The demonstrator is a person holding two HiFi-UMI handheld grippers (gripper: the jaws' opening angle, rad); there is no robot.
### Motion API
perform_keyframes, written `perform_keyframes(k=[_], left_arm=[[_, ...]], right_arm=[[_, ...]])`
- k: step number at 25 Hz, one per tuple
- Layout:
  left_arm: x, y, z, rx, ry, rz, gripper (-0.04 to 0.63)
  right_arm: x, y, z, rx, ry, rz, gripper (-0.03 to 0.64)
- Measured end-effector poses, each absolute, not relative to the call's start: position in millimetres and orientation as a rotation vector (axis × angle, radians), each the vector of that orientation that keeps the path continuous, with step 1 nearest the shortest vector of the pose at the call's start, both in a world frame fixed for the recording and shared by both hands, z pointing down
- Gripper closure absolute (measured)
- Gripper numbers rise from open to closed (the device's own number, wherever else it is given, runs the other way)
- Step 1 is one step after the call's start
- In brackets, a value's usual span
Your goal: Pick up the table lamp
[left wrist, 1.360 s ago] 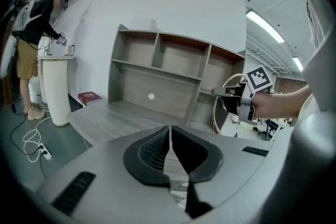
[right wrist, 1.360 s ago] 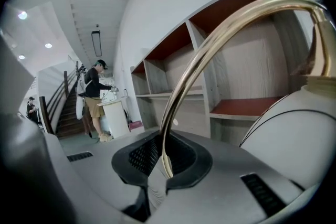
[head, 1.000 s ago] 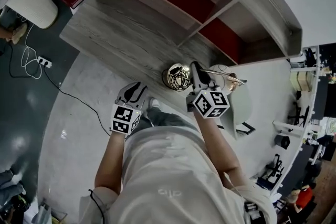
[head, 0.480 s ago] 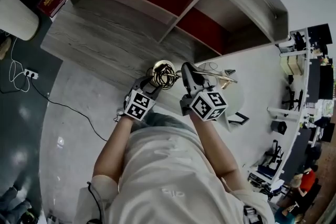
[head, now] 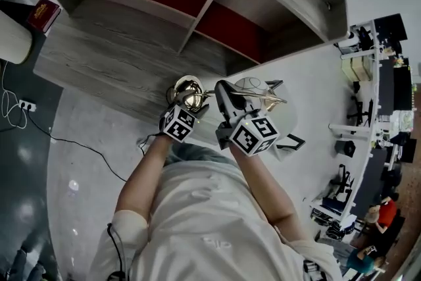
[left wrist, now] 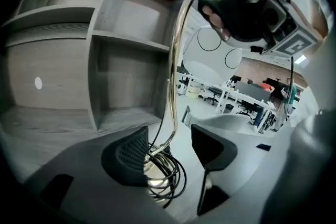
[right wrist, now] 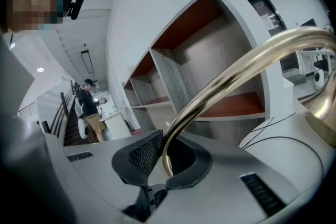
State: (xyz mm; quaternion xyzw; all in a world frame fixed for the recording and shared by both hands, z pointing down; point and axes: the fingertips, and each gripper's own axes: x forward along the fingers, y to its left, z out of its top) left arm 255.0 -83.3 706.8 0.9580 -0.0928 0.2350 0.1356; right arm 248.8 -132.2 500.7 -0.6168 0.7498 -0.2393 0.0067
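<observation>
The table lamp has a round brass base (head: 185, 87) with a black cord (left wrist: 170, 178) coiled on it. A curved brass stem (left wrist: 176, 60) leads to a pale wire-framed shade (head: 252, 87). It stands at the near edge of the grey wooden desk (head: 99, 56). My right gripper (head: 222, 90) is shut on the upper stem (right wrist: 220, 81), its pads pinching the tube. My left gripper (left wrist: 168, 152) is low at the base; its jaws are opening, with the stem's foot between them and the pads (left wrist: 128, 157) not pressing it.
A shelf unit (head: 197, 3) with red back panels rises behind the desk. A red book (head: 41, 13) lies at the desk's far left. A cable and power strip (head: 23, 104) lie on the floor. Office desks stand to the right, and a person (right wrist: 89, 107) stands far off.
My left gripper has swung in from the left to the lamp's base and its jaws have spread. My right gripper has kept its hold on the stem.
</observation>
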Motion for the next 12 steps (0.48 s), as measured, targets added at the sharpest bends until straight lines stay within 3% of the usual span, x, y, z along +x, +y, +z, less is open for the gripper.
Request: perform_keyframes(k=[12], left_arm=[[311,-90,726,2.85,-0.229,0.781,0.342]], right_arm=[[261,-128,500,-1.894,2.364,-0.764,0.568]])
